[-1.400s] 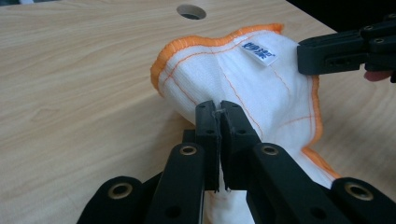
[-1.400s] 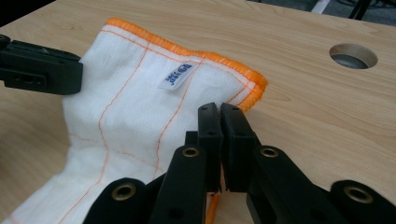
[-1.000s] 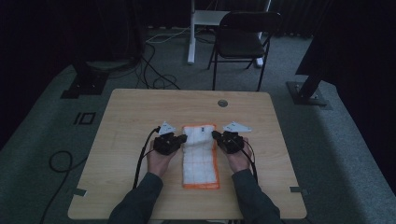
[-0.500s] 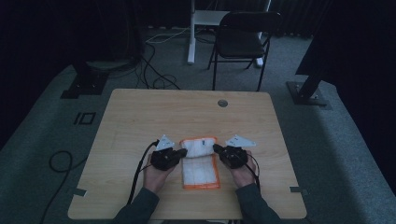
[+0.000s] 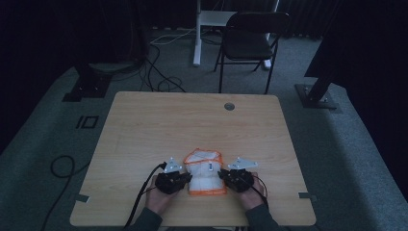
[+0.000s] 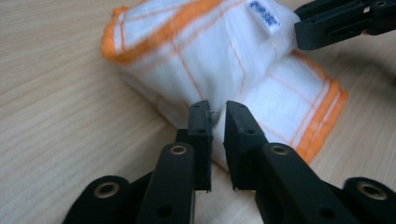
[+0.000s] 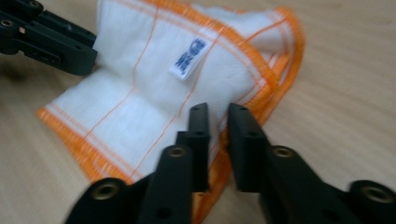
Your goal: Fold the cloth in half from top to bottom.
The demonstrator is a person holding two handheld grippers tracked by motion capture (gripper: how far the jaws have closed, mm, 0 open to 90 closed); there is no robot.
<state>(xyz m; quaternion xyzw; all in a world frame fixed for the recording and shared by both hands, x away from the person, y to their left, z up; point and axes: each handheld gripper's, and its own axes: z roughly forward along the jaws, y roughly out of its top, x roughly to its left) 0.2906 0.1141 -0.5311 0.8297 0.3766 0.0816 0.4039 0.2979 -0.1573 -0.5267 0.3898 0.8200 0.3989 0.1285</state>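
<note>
A white cloth with orange edging lies bunched and doubled over near the front of the wooden table. My left gripper pinches its left side and my right gripper its right side. In the left gripper view the jaws are closed on a fold of the cloth, with the other gripper at the top right. The right gripper view has the jaws shut on the orange hem of the cloth, whose blue label faces up. The left gripper sits beyond it.
A round cable hole sits near the table's far edge. A black folding chair stands behind the table, with cables on the floor at the back left. A cable trails off the front edge.
Both grippers have drawn back toward the person, pulling the cloth's far edge over the near part. The flat cloth is now humped and shorter.
</note>
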